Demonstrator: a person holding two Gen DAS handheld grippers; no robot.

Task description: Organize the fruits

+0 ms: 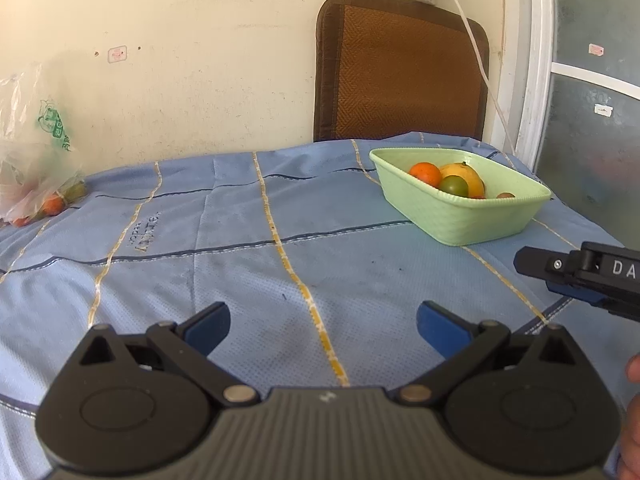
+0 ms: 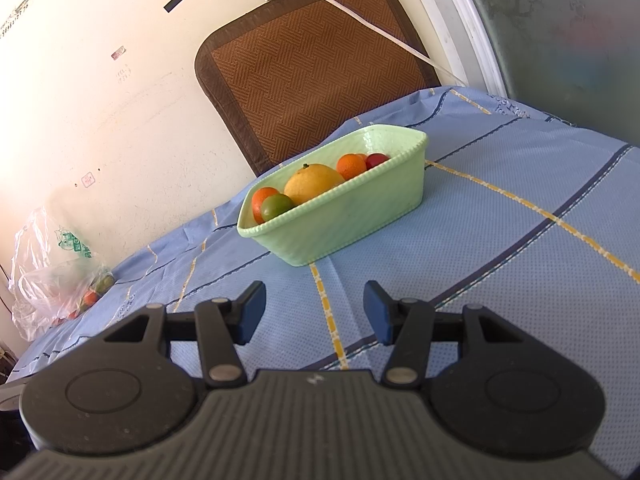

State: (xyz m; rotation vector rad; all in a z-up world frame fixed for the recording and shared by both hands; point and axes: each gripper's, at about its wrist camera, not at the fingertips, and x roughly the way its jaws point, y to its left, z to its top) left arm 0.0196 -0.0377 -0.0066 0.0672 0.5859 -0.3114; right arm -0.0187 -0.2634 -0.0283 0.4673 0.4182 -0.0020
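Against cream wall (image 1: 180,92), blue checked cloth (image 1: 248,264) bears basket (image 1: 460,216).

Black claw (image 1: 323,330), blue pads (image 1: 436,330)

The white letters "DA" can be read on the right claw (image 1: 568,280) at three o'clock; the green print on the plastic bag (image 1: 36,152) stays illegible.

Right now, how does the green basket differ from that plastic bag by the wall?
The green basket is stiff, opaque and open-topped, so its fruit shows clearly; the plastic bag is thin, see-through and crumpled, with its fruit blurred inside. The basket sits mid-table nearer the brown mat; the bag slumps at the far left edge against the wall. Both hold fruit on the blue cloth.
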